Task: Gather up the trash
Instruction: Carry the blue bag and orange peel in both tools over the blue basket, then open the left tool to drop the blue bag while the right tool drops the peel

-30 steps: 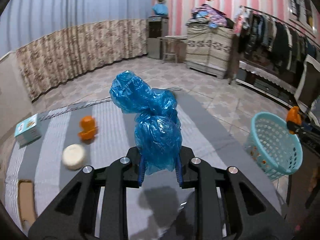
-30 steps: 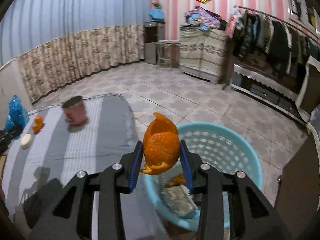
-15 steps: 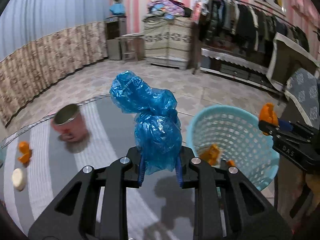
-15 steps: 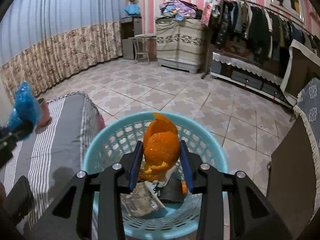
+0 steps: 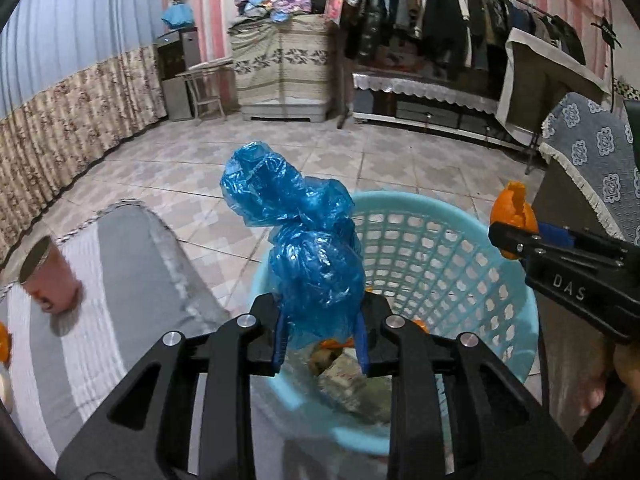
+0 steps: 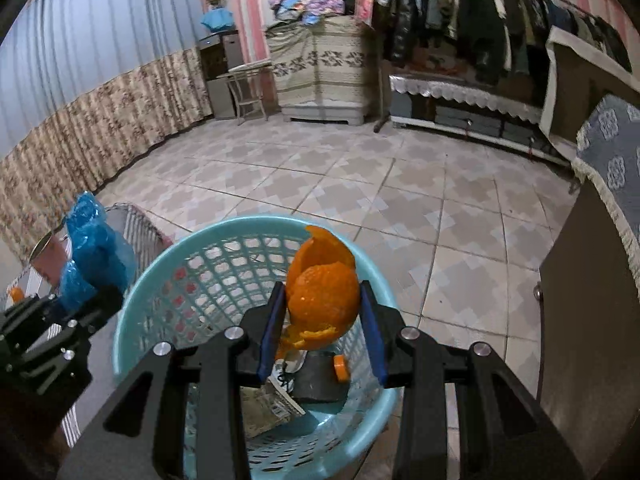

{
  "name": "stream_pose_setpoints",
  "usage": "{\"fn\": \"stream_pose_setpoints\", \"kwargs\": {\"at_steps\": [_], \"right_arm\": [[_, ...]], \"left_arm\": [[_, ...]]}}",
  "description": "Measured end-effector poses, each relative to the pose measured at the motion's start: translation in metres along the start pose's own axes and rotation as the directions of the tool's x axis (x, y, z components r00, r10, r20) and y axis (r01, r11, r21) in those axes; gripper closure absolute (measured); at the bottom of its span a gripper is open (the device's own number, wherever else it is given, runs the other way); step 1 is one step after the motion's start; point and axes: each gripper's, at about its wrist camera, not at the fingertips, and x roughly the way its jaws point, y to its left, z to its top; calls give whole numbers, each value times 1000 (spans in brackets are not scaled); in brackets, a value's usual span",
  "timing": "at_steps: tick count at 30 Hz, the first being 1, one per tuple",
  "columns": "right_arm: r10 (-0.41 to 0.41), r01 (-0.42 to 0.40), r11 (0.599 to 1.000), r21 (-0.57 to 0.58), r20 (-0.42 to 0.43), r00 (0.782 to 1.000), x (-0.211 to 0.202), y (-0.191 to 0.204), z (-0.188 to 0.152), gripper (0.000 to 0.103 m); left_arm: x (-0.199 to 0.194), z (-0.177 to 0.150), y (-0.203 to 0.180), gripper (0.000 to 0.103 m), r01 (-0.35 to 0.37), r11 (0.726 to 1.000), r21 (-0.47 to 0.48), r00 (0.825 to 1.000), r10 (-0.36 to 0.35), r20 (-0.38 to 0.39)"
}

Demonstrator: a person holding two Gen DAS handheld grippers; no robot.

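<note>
My left gripper (image 5: 320, 320) hangs over the near rim of the light blue basket (image 5: 440, 256), a crumpled blue plastic bag (image 5: 316, 264) standing up between its pads. Its jaws are opening, and the bag still touches both pads. My right gripper (image 6: 324, 316) is shut on a piece of orange peel (image 6: 324, 292) above the middle of the basket (image 6: 224, 232). From the left wrist, the right gripper (image 5: 512, 232) with its peel (image 5: 514, 208) shows at the basket's right side. From the right wrist, the left gripper (image 6: 80, 300) and bag (image 6: 96, 256) sit at the basket's left.
Paper, a dark object (image 6: 320, 380) and orange bits lie in the basket. Left of it is a grey striped table (image 5: 120, 280) with a pink cup (image 5: 48, 280). A brown cabinet (image 6: 592, 320) stands close on the right, tiled floor beyond.
Both grippers moved from over the striped table to above the basket, each keeping its load. The cup and table slid to the left of the views.
</note>
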Motion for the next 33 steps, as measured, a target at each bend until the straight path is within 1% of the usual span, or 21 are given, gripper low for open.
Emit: {"fn": "stream_pose_setpoints", "kwargs": {"at_steps": [1,3,4,5,6,7,9,10,12,17,20,25,26,27,28,29,30,31,33], "right_arm": [[-3,3,1000,14,-5,1000,1,-6,-1,66],[-7,7,1000,25,-7,1000,3,-12,-2,66],[-8,9,999,32,-7,1000,4,-15,-3,66],[-9,9,999,35,-8,1000,5,-16,-3,66],[-9,10,999,39,-9,1000,5,-17,-3,66],[-9,9,999,42,-11,1000,7,-18,-3,66],[-8,8,999,40,-14,1000,8,-17,-2,66],[-8,8,999,33,-14,1000,8,-15,-2,66],[-6,6,1000,21,-13,1000,8,-12,-3,66],[4,-4,1000,-8,-16,1000,12,6,-7,66],[15,-16,999,-36,-24,1000,18,19,-9,66],[43,-44,997,-66,-23,999,23,40,-12,64],[49,-50,997,-63,-24,999,23,42,-13,60],[62,-63,997,-55,-20,998,24,44,-14,49],[65,-65,997,-47,-14,998,23,44,-14,41],[60,-60,997,-42,-6,998,21,44,-14,26],[55,-55,998,-39,6,998,19,44,-14,22],[47,-46,998,-41,15,999,17,44,-13,21],[25,-24,999,-46,32,999,12,45,-12,14]], "left_arm": [[5,3,-4,73,5,1000,4,1000,-5,-7],[7,5,-9,59,-5,1000,18,1000,5,-8],[6,5,-10,54,-12,1000,23,1000,12,0],[5,6,-11,45,-17,1000,25,1000,17,5],[5,6,-9,41,-22,999,23,1000,21,9],[3,6,-7,39,-26,999,19,1000,26,15],[2,6,-5,33,-34,999,17,999,34,13],[0,7,-2,31,-48,999,13,999,47,14],[-2,8,3,23,-71,997,-1,997,71,21],[-15,5,28,12,-123,990,-64,991,126,42],[-22,2,44,11,-152,984,-93,986,157,49],[-33,-1,67,9,-173,975,-138,982,181,46],[-34,-2,71,9,-175,974,-145,982,183,45],[-35,-2,73,9,-178,973,-149,981,186,44],[-37,-3,76,9,-183,971,-154,981,192,43],[-38,-4,79,9,-190,969,-159,979,199,42],[-40,-5,83,9,-197,966,-165,978,206,41],[-42,-6,86,9,-203,964,-171,976,213,40],[-46,-8,92,9,-211,960,-182,974,221,38]]}}
